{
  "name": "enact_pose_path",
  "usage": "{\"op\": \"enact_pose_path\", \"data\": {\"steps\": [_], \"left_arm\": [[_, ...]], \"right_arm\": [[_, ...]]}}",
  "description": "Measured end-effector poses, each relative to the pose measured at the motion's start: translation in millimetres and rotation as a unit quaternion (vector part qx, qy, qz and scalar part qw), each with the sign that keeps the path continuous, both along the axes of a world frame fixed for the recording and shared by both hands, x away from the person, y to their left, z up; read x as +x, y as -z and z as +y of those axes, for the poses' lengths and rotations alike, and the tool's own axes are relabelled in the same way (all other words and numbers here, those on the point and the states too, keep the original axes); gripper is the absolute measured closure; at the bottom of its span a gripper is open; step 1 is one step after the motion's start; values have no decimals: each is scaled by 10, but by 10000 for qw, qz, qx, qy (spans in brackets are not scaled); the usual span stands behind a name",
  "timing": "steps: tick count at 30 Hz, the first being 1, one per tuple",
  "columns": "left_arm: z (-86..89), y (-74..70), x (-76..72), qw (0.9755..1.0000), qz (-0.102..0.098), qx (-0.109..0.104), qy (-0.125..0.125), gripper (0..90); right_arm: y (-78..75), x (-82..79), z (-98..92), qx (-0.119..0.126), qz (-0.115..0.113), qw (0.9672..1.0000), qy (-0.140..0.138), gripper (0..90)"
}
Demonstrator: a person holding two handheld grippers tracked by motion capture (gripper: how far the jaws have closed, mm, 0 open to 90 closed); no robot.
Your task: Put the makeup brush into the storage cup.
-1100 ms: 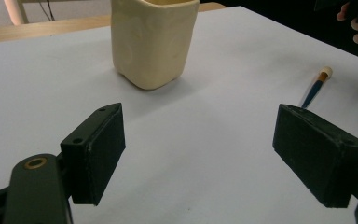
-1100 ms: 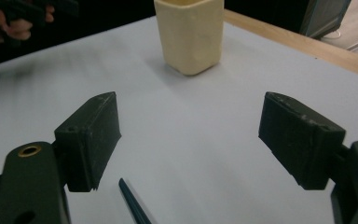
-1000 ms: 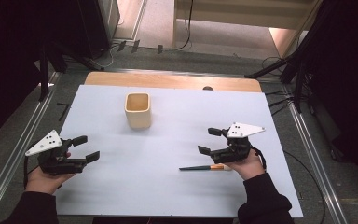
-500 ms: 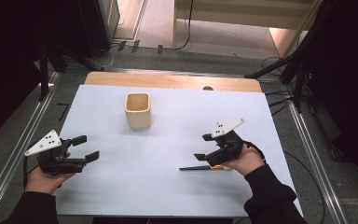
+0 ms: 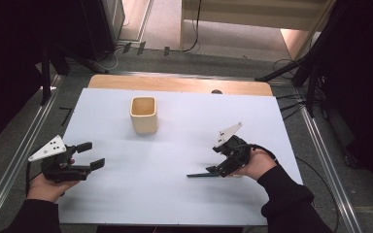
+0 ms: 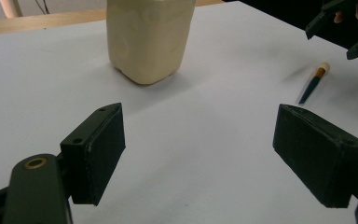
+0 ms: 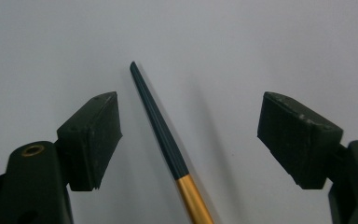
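I see my right tongs (image 7: 189, 135) tipped down over the bench (image 5: 184, 145), jaws standing wide apart with the paintbrush (image 7: 165, 140) lying flat between them, nearer the left jaw in the right gripper view, untouched by either pad, its dark tapered handle pointing away from me and its gold ferrule toward the tongs' base. My left tongs (image 6: 214, 154) hover just above the bench, jaws likewise spread on nothing, with the cream cup (image 6: 147, 37) upright ahead of them and the brush off ahead toward their right jaw.
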State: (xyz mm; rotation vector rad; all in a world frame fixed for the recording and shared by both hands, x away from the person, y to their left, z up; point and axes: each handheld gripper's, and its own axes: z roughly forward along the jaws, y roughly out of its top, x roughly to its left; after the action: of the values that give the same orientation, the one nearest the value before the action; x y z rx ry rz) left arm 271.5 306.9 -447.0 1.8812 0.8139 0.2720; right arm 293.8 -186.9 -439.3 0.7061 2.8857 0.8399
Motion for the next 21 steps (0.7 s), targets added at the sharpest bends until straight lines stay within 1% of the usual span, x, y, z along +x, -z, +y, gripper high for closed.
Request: {"op": "enact_pose_path", "data": {"steps": [1, 2, 3, 4, 6, 8, 9, 10, 11, 12, 13, 14, 15, 19, 21], "left_arm": [[0, 2, 1, 10000, -2, -13, 2, 178], [-1, 2, 1, 10000, -1, -14, 2, 178], [-1, 2, 1, 10000, 0, -11, 2, 178], [-3, 2, 1, 10000, 4, -14, 1, 178], [-3, 0, -1, 10000, 4, 7, -1, 178], [-2, -1, -2, 10000, 1, 8, -2, 178], [-1, 0, -1, 10000, -1, 3, -2, 178], [0, 0, 0, 10000, 1, 6, -3, 178], [0, 0, 0, 10000, 1, 6, -3, 178], [-3, 1, -1, 10000, -1, -3, -6, 178], [-2, -1, -1, 10000, -1, 11, 0, 178], [-5, 0, -2, 10000, 4, 7, -4, 178], [-6, 0, -1, 10000, 9, 14, 4, 178], [-12, 1, 5, 10000, 14, 42, 41, 178], [-14, 4, 5, 10000, 20, 34, 38, 178]], "right_arm": [[-4, -2, 7, -99, 7, 9999, -42, 223], [-10, -18, 28, -286, 70, 9995, -85, 225], [-10, -18, 28, -286, 70, 9995, -85, 225], [-5, -15, 40, -348, 46, 9992, -177, 227], [-5, -23, 67, -521, 102, 9983, -236, 228], [6, -25, 91, -619, 137, 9975, -325, 232], [6, -30, 104, -709, 173, 9967, -344, 233], [20, -34, 131, -869, 205, 9951, -420, 234], [20, -34, 131, -869, 205, 9951, -420, 234], [29, -38, 143, -929, 211, 9943, -480, 238], [45, -48, 167, -1037, 215, 9928, -569, 242], [45, -48, 167, -1037, 215, 9928, -569, 242], [58, -58, 187, -1082, 243, 9919, -612, 245], [71, -64, 207, -1164, 251, 9909, -622, 252], [85, -66, 218, -1252, 279, 9896, -648, 254]]}}
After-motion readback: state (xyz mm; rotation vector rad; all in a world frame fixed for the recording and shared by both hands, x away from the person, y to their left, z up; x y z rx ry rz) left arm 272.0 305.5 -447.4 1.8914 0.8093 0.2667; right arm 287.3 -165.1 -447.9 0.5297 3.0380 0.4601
